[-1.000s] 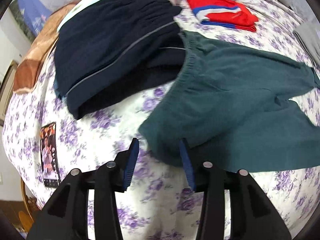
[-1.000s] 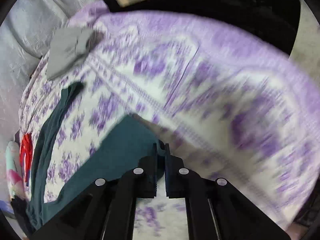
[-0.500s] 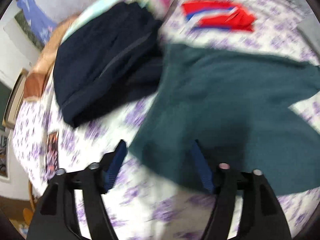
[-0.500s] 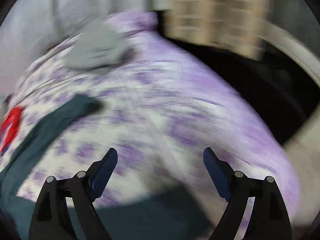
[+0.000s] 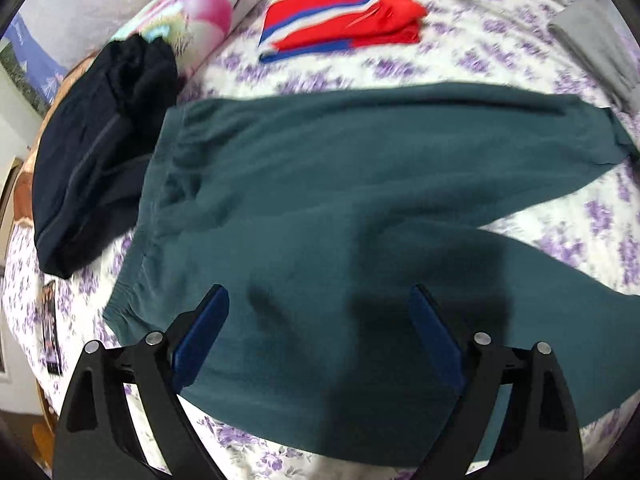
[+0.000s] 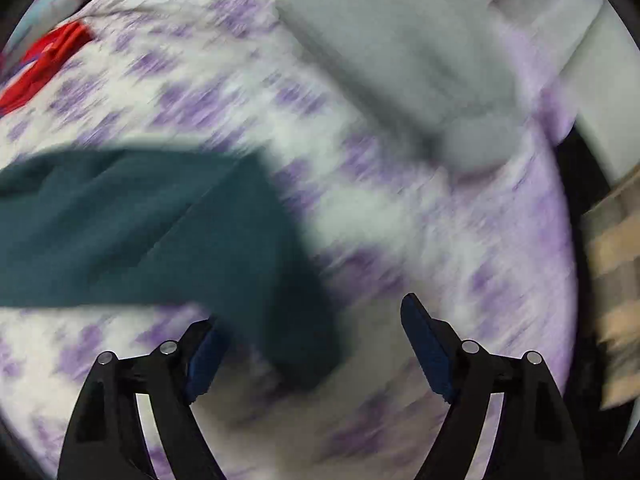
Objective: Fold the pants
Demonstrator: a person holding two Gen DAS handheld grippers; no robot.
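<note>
We have the bed (image 5: 520, 52), with its purple-flowered sheet, carrying everything here, and it serves as our folding surface. Spread flat across the middle of it lie the dark green pants (image 5: 340, 184), waistband to the left beside the heap of navy clothing, the two legs running out to the right and splitting apart near the far side; we judge they are laid out full length so that one leg can be brought over the other for the first fold, which is not yet made. The navy garment (image 5: 88, 160) sits bunched against the waistband, partly under it as far as we can tell, and looks like a pile waiting its turn. Behind the pants a red, white and blue piece (image 5: 340, 20) lies already folded, well apart, and a grey garment (image 6: 400, 60) rests near the leg ends, blurred in the right view. A floral pillow (image 5: 200, 12) lies at the head of the bed, and a phone (image 5: 50, 328) rests near the left edge. Our left gripper (image 5: 318, 336) hovers over the hip of the pants with its fingers spread wide and nothing between them. Our right gripper (image 6: 308, 352) is likewise spread wide above a leg end (image 6: 256, 264), holding nothing; the blur keeps us from saying whether a finger touches the cloth.
</note>
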